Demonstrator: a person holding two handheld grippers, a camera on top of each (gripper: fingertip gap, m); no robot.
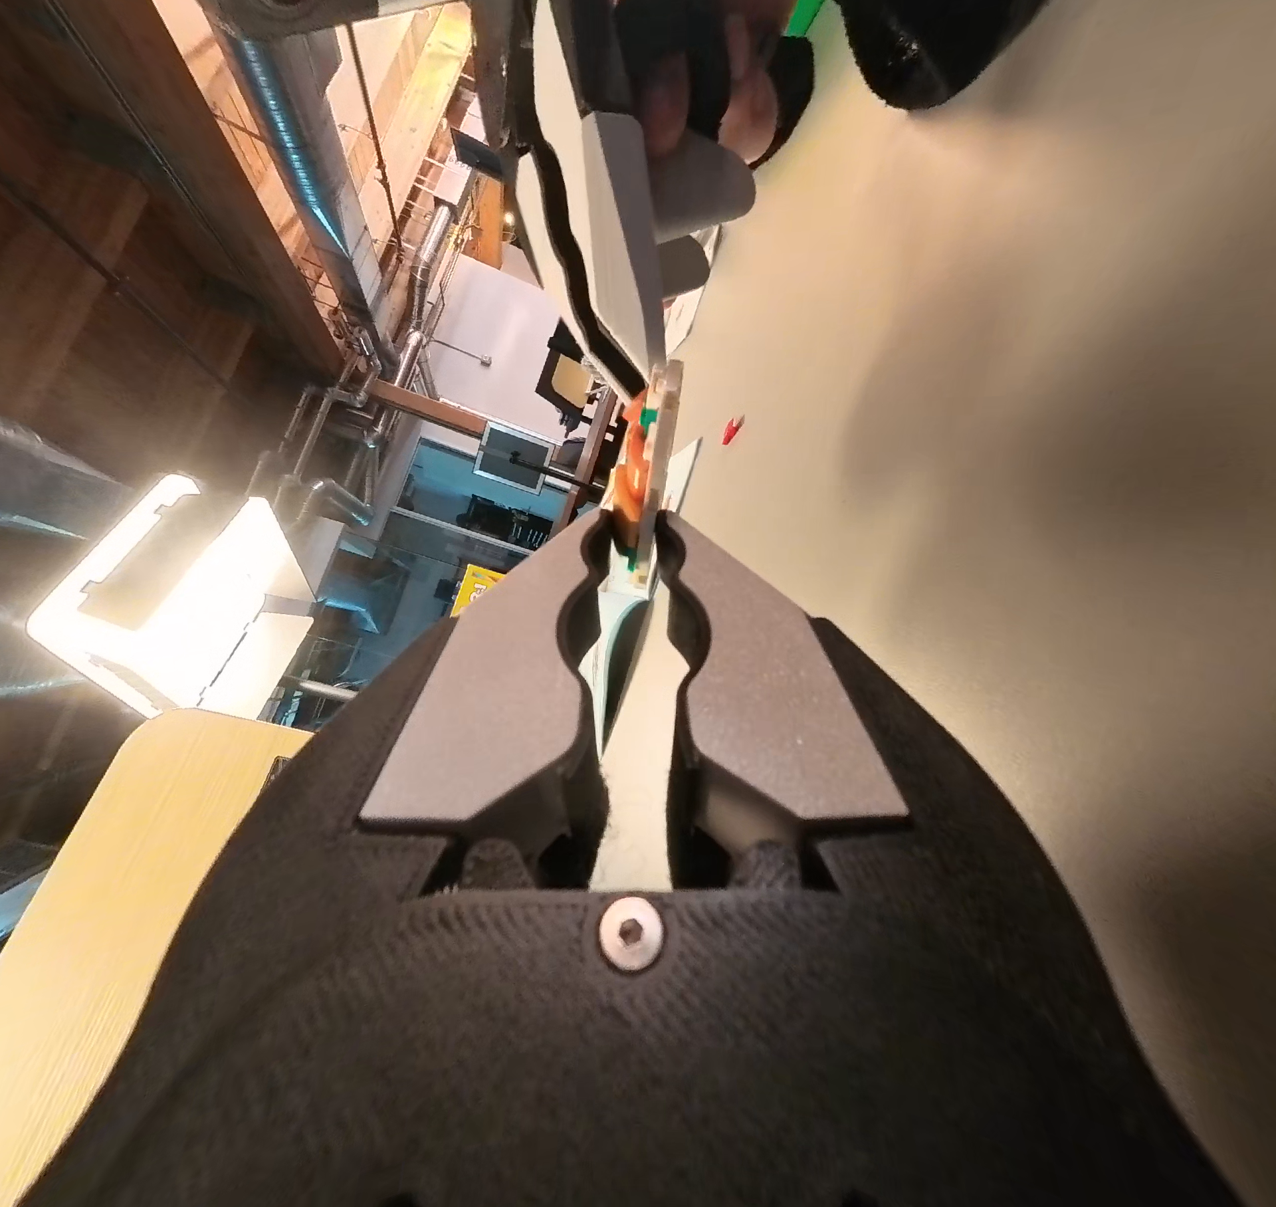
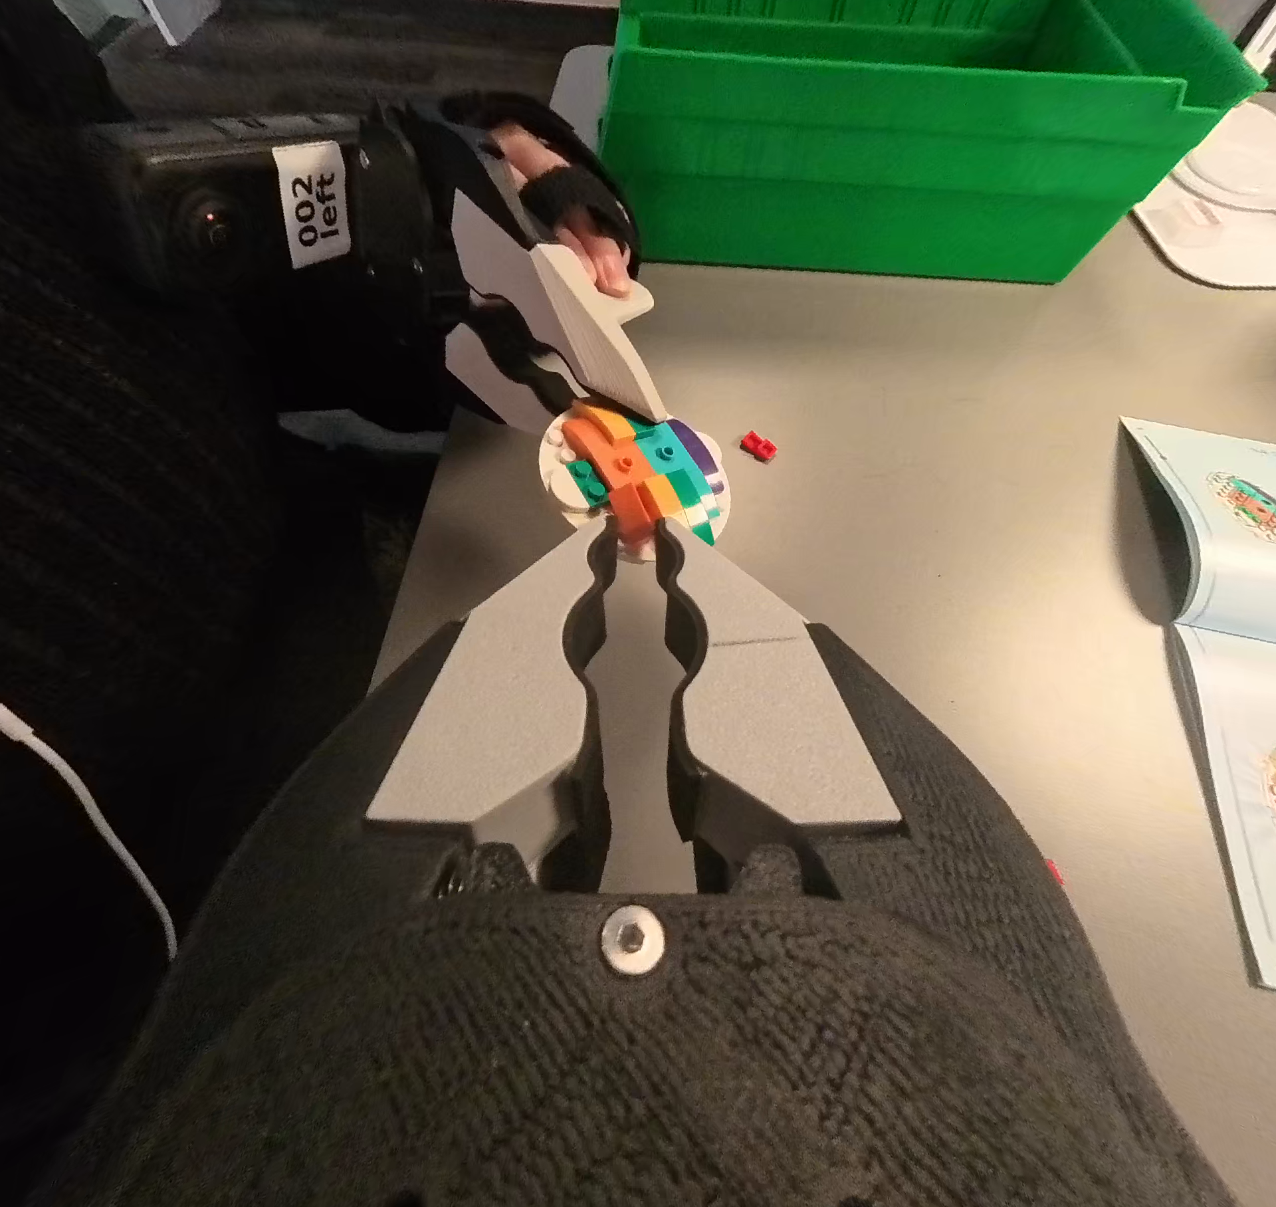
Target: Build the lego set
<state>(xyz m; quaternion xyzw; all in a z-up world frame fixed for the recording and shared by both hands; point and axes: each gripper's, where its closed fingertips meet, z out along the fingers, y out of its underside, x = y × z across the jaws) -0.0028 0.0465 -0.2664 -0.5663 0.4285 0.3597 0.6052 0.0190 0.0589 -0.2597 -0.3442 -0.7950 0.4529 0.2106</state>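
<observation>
A round white lego plate [image 2: 567, 476] carries orange, teal, green, yellow and purple bricks. It is held above the table between both grippers. My right gripper [image 2: 634, 538] is shut on its near edge, with the fingertips either side of an orange curved brick [image 2: 630, 507]. My left gripper [image 2: 607, 411] comes in from the upper left and pinches the far edge. In the left wrist view the plate [image 1: 666, 449] is edge-on, my left gripper [image 1: 635, 528] is shut on it, and the right gripper [image 1: 652, 369] grips the opposite end.
A small red brick [image 2: 758, 445] lies loose on the grey table [image 2: 897, 483], also in the left wrist view [image 1: 732, 429]. A green bin [image 2: 897, 138] stands at the back. An open instruction booklet [image 2: 1215, 587] lies at the right. The table's edge [image 2: 414, 552] runs along the left. Only a small space, under 4 cm, lies between the two pairs of fingers.
</observation>
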